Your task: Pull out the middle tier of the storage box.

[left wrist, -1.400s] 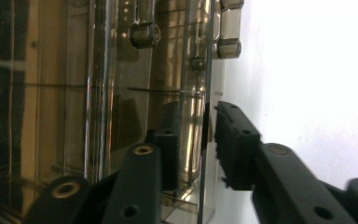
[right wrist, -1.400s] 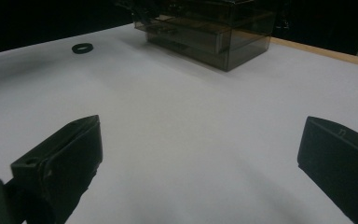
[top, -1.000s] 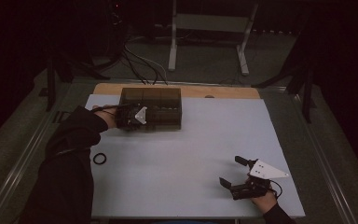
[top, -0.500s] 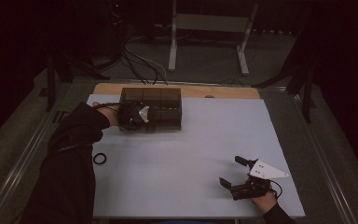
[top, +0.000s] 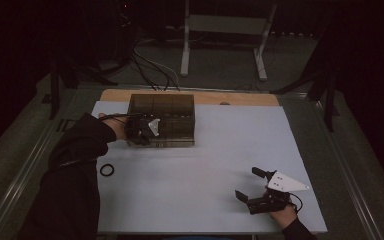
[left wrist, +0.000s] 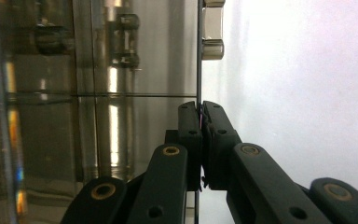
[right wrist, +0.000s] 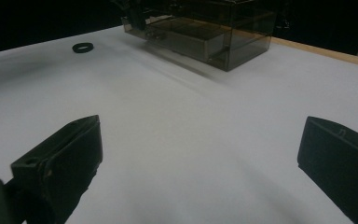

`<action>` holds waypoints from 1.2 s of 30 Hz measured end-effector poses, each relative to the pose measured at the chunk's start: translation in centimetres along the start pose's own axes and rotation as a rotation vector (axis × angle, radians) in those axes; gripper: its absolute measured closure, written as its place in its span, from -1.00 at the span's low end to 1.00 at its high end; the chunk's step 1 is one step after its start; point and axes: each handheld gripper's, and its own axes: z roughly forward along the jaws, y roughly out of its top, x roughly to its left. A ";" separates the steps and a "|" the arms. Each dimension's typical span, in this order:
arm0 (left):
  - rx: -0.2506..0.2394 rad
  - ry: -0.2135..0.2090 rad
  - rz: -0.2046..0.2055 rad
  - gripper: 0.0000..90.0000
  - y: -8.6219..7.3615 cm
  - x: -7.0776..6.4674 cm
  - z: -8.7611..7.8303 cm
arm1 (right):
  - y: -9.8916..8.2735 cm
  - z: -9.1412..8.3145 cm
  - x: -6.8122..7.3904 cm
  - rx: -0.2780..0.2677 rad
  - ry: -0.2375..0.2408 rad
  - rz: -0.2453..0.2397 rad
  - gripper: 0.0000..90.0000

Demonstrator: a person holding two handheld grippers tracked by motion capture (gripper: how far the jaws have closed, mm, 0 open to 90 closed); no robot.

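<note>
While the room around it lies dark, a white table (top: 205,165) takes up the middle of the high view, with a strip of bare wood along its far edge. Near the far left corner sits a smoky, see-through plastic box (top: 162,119) with a divided interior; the right gripper view shows it too, toward the far edge (right wrist: 205,32). A person's dark sleeve (top: 75,165) reaches along the left edge toward the box. At its end, the left gripper (top: 142,131) meets the box's near left corner; in the left gripper view, its jaws are pressed together on a thin clear wall or lid edge of the box (left wrist: 198,70). Near the table's near right corner rests the right gripper (top: 252,185), its jaws spread wide apart with nothing between them. Close to the left edge, beside the sleeve, lies a small black ring (top: 107,170).
</note>
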 end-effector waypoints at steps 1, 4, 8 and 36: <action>0.000 -0.002 -0.003 0.99 0.0 -0.1 0.0 | 0.0 0.0 0.0 0.000 0.000 -0.002 -1.00; -0.001 -0.009 0.005 0.99 0.0 -0.5 0.0 | 0.0 0.0 0.0 0.000 0.000 0.000 -1.00; 0.002 -0.005 0.011 0.99 -0.1 -0.9 -0.1 | 0.0 0.0 0.0 0.000 0.000 0.000 -1.00; 0.001 -0.036 -0.014 1.00 -0.1 -1.9 0.1 | 0.0 0.0 0.1 0.003 0.002 -0.005 -1.00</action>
